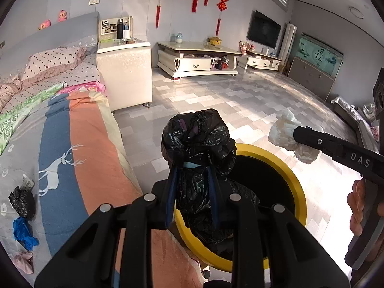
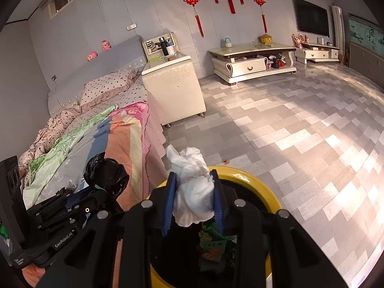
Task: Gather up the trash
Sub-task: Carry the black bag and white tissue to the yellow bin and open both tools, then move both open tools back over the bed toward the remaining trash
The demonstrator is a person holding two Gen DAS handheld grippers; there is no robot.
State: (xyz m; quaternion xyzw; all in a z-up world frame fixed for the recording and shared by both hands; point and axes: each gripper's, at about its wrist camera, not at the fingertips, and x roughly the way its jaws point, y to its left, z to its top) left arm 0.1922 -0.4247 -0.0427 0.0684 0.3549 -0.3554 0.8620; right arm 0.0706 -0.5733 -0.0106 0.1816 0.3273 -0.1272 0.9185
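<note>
Left tongs [image 1: 192, 168] clench a black bag [image 1: 199, 141], right tongs [image 2: 194, 187] a white wad [image 2: 192, 187], above the yellow bin [image 1: 297, 187].

A bin [image 1: 297, 180] stands on the floor [image 1: 216, 96] beside the bed [image 1: 72, 144], scraps [image 1: 21, 201] lying near the bed's edge.

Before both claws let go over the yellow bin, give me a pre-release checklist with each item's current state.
1. Left claw clamped on black bag: ok.
2. Right claw clamped on white wad: ok.
3. Black bag over the yellow bin opening: ok.
4. White wad over the bin opening: ok.
5. Room in bin, wrappers already inside: cannot tell.
6. Bed cleared: not ok, black scrap and blue scrap remain.
</note>
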